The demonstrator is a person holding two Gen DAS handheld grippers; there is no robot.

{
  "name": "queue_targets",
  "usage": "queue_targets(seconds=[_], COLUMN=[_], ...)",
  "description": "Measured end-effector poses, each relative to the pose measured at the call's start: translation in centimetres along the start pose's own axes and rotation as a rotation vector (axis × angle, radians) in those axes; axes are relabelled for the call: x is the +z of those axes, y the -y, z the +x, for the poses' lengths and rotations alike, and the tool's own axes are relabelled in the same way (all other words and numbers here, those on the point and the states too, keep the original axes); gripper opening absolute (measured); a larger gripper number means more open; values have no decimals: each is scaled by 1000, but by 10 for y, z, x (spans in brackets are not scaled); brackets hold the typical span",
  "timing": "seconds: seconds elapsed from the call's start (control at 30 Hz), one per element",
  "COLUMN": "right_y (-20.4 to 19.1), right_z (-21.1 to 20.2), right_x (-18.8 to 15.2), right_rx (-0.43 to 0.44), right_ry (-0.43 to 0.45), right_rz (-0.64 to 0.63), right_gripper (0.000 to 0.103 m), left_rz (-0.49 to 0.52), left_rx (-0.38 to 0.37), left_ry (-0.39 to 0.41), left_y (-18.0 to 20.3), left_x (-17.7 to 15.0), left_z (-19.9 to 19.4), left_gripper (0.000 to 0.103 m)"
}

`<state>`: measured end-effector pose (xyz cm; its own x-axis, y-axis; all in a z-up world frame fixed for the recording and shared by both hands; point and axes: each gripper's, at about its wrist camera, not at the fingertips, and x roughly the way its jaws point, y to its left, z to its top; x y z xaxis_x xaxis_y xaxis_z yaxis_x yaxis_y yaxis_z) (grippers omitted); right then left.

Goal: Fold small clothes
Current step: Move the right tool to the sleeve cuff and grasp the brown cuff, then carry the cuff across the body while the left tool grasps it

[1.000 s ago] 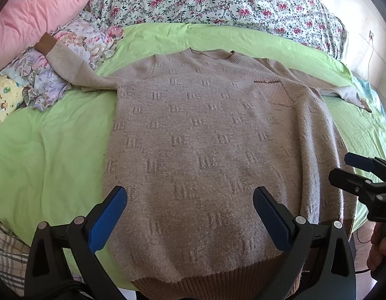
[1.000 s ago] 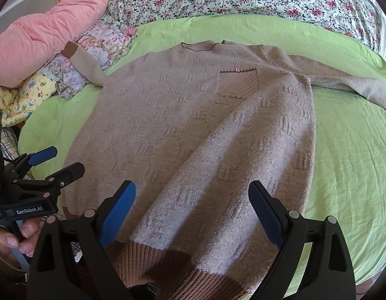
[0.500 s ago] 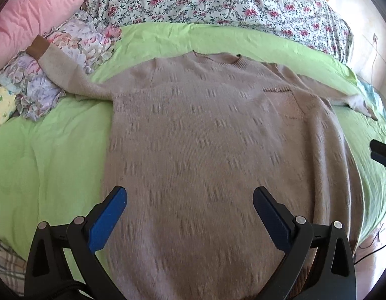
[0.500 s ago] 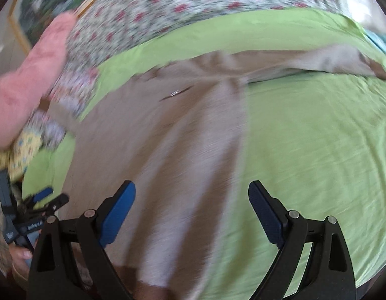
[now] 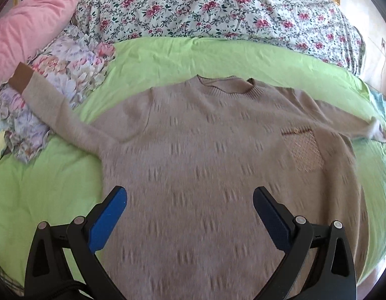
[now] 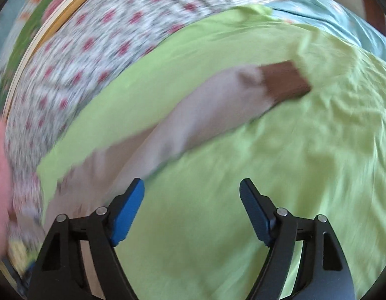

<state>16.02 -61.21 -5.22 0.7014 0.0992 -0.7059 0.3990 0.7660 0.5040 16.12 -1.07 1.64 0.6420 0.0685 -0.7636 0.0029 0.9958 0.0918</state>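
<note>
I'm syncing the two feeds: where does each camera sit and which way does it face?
Left wrist: on the left claw, above the sweater, facing its collar; own open fingers show.
Right wrist: on the right claw, over the sheet, facing the sleeve; own open fingers show.
Shared: sweater, green sheet, floral quilt.

My left gripper is black plastic with chunky triangular cutouts, silver pivot screws and blue ribbed pads. My right gripper looks identical: same black frame, blue pads, silver screws.
</note>
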Motion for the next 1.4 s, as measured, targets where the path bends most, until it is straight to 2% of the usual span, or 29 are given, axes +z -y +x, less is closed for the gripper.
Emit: queue_targets(seconds=[0.1, 0.2, 0.3, 0.33, 0.37, 0.4, 0.47, 0.53, 0.67, 0.77, 0.8, 0.83, 0.87, 0.93, 1.03, 1.23, 1.3, 1.33, 1.4], right_y=[31, 56, 63, 62, 61, 59, 46, 19, -61, -123, -153, -165, -192, -227, -278, -364, -388, -396, -406], right_z=[19, 42, 52, 52, 53, 52, 45, 28, 6, 9, 14, 16, 24, 36, 55, 92, 102, 107, 122], right_x=[30, 46, 53, 54, 57, 57, 61, 60, 57, 48, 38, 35, 22, -2, -47, -120, -148, -154, -173], right_rx=[-12, -28, -39, -45, -53, -34, -9, 24, 170, 292, 365, 400, 470, 549, 623, 697, 692, 654, 642], right_ry=[14, 0, 28, 31, 34, 36, 67, 117, 129, 54, 10, -11, -63, -139, -246, -419, -469, -501, -548], right_rz=[107, 207, 226, 219, 211, 211, 176, 86, -95, -198, -231, -244, -267, -307, -358, -455, -516, -521, -537], right_gripper=[73, 64, 50, 39, 19, 8, 7, 7, 7, 7, 7, 7, 7, 7, 7, 7, 7, 7, 7], left_rz=[-20, -42, -32, -26, -23, -22, -29, -32, -36, -46, -48, -52, -55, -75, -109, -160, -174, -179, -194], left_rx=[-4, -22, -19, -18, -18, -19, -29, -39, -65, -83, -86, -92, -97, -115, -133, -169, -191, -201, -216], left_ry=[-27, -56, -75, -77, -79, -83, -86, -85, -68, -52, -45, -37, -35, -45, -58, -67, -78, -83, -95], left_y=[0, 1, 5, 7, 8, 9, 11, 11, 14, 13, 12, 10, 8, 0, -15, -40, -44, -46, -47], left_x=[7, 8, 7, 7, 6, 5, 4, 2, 0, -1, -1, -2, -3, -4, -7, -10, -12, -13, -14], left_z=[15, 28, 36, 38, 40, 42, 43, 41, 34, 30, 29, 29, 29, 32, 33, 36, 39, 41, 45], left_gripper=[101, 101, 101, 101, 101, 101, 101, 101, 101, 101, 101, 101, 101, 101, 101, 101, 101, 101, 101])
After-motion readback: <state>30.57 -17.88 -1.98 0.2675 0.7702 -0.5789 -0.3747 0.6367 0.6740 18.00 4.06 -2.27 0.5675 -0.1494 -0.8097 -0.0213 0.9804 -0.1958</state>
